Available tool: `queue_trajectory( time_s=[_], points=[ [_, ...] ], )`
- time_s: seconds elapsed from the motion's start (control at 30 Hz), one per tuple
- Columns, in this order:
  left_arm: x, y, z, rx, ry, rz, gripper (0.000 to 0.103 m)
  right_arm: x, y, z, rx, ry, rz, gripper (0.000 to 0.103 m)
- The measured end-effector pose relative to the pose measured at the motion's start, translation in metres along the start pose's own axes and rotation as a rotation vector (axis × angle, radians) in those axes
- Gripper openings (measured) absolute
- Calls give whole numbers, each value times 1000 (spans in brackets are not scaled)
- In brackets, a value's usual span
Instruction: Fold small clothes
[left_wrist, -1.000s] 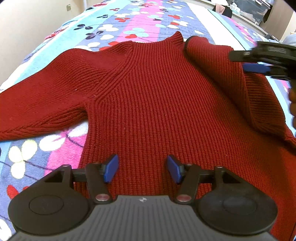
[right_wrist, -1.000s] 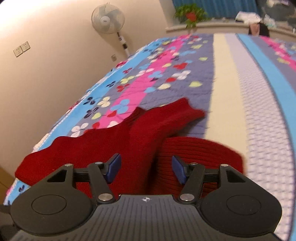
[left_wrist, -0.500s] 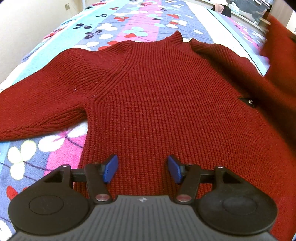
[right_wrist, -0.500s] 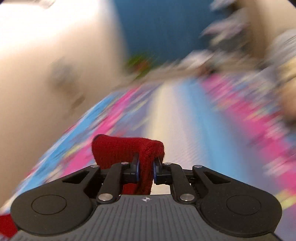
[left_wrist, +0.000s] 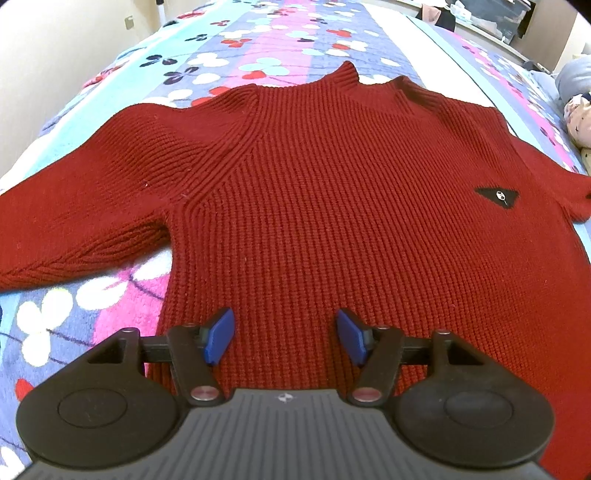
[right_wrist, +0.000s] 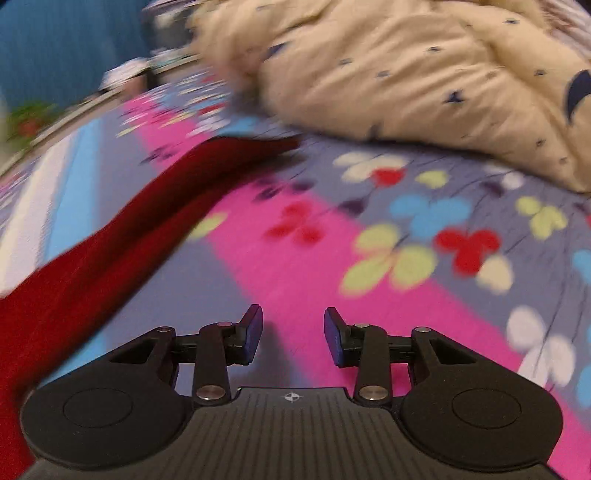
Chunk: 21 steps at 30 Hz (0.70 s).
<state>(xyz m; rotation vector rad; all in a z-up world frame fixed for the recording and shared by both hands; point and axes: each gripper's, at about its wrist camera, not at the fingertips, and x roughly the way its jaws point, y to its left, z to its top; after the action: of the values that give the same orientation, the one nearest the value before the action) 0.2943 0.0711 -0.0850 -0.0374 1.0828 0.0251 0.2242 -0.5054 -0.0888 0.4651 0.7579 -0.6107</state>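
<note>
A dark red knit sweater (left_wrist: 332, 192) lies flat, front up, on the floral bedspread (left_wrist: 258, 48), both sleeves spread sideways, a small black triangle patch (left_wrist: 496, 195) on its right chest. My left gripper (left_wrist: 282, 336) is open and empty, low over the sweater's hem. In the right wrist view the sweater's right sleeve (right_wrist: 110, 236) stretches out on the bed to the left. My right gripper (right_wrist: 293, 334) is open and empty over bare bedspread beside that sleeve.
A cream quilt with small dark prints (right_wrist: 406, 74) is heaped on the bed beyond the right gripper. A wall (left_wrist: 55, 37) runs along the bed's left side. Clutter sits at the far end of the bed (left_wrist: 480, 18).
My right gripper gripped the folded-over right sleeve, carried it out to the right, and let it go; the sleeve now lies spread out. The left gripper has stayed put.
</note>
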Motion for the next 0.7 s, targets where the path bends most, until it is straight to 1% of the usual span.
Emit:
queue_trajectory(
  time_s=[0.1, 0.17, 0.23, 0.27, 0.3, 0.33, 0.37, 0.43, 0.5, 0.57, 0.7],
  points=[
    [-3, 0, -4, 7, -13, -4, 68, -30, 14, -17, -76, 25, 125, 40],
    [-5, 1, -8, 10, -27, -11, 68, -52, 22, -27, -95, 73, 237, 41],
    [-10, 3, -14, 10, -44, -20, 68, -70, 31, -35, -139, 137, 325, 50],
    [-12, 3, -17, 17, -51, -23, 68, -79, 37, -44, -190, 187, 365, 53],
    [-15, 3, -21, 29, -58, -22, 68, -84, 45, -48, -243, 228, 375, 55],
    [-20, 2, -28, 48, -64, -17, 69, -92, 51, -58, -308, 259, 361, 55],
    [-25, 1, -34, 61, -64, -12, 69, -100, 55, -68, -376, 273, 333, 55],
    [-36, 1, -49, 83, -50, -13, 70, -113, 54, -85, -439, 283, 306, 59],
    [-51, 2, -70, 106, -33, -19, 70, -121, 46, -96, -415, 328, 284, 61],
    [-64, 1, -90, 140, -17, -12, 71, -131, 38, -102, -376, 346, 280, 61],
    [-88, 1, -137, 203, 26, -13, 73, -142, 28, -115, -428, 363, 269, 62]
  ],
)
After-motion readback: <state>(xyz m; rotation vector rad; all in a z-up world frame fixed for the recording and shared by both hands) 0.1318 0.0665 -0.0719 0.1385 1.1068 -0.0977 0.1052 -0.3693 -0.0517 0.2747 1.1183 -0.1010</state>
